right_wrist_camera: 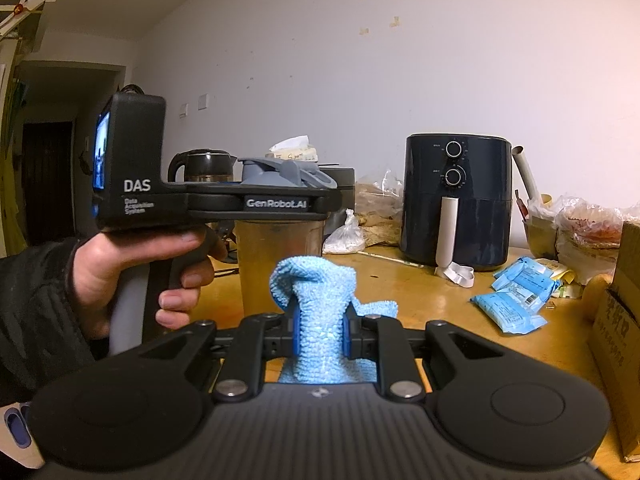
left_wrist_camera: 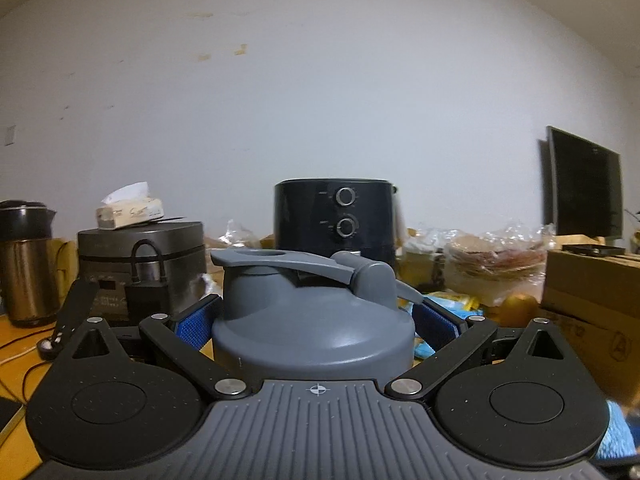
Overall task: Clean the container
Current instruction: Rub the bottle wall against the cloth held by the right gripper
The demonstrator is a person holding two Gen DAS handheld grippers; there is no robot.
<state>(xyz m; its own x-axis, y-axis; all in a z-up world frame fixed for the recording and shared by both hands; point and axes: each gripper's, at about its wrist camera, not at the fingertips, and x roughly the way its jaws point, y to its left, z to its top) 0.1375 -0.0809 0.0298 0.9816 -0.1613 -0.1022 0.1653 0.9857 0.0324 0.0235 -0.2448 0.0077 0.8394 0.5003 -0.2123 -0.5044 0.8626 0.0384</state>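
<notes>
Tabletop (right_wrist_camera: 420, 296): wooden, cluttered along the far edge by the wall.
Air fryer (right_wrist_camera: 458, 200): dark, two dials, pale handle, upright near the far edge, right of centre.
Monitor (left_wrist_camera: 584, 188): dark screen, on the cardboard box (left_wrist_camera: 592, 292) at the right edge.
Rice cooker (left_wrist_camera: 142, 264): dark, by the far edge, left of the air fryer; tissue box (left_wrist_camera: 130, 212) on top.
Kettle (left_wrist_camera: 26, 264): metallic, at the far left.
Container (right_wrist_camera: 278, 264): translucent shaker bottle, cloudy walls, grey flip-cap lid (left_wrist_camera: 312, 312), upright in mid-air above the tabletop's left part, gripped just under the lid.
Left gripper (right_wrist_camera: 280, 202): closed on the container, blue pads (left_wrist_camera: 196, 326) pressing both sides of the lid; held level by a hand (right_wrist_camera: 132, 268) in a dark sleeve.
Right gripper (right_wrist_camera: 320, 332): nearly closed, pinching the cloth, just in front of the container.
Cloth (right_wrist_camera: 316, 300): light blue, bunched, standing up between the pads, top edge close to the container wall; contact not clear.
Packets (right_wrist_camera: 516, 296): blue, lying toward the tabletop's right edge.
</notes>
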